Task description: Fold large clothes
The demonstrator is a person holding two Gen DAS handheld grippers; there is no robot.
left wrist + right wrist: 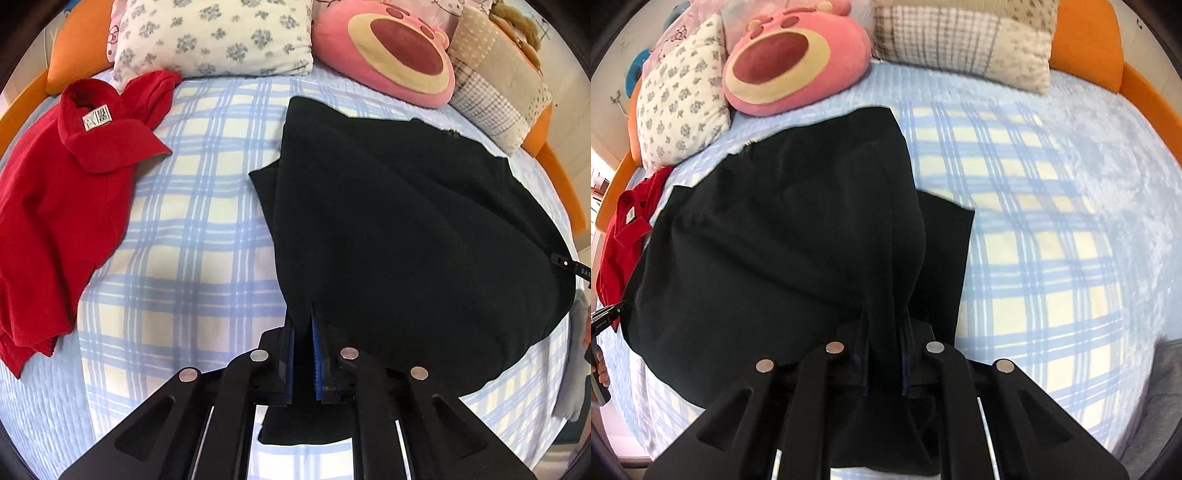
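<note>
A large black garment (406, 221) lies spread on the blue plaid bed cover (192, 236). My left gripper (303, 325) is shut on the near left edge of this black garment, a fold of cloth pinched between its blue pads. In the right wrist view the same black garment (783, 240) fills the middle. My right gripper (886, 325) is shut on its near right edge, dark cloth bunched between the jaws and hanging below them. The other gripper's tip (609, 314) shows at the left border.
A red sweater (55, 206) lies at the left of the bed. Along the headboard sit a floral pillow (214, 37), a pink bear cushion (391, 51) and a patchwork pillow (495, 85). An orange bed frame (1089, 40) rims the mattress. Bare plaid cover (1052, 221) lies right of the garment.
</note>
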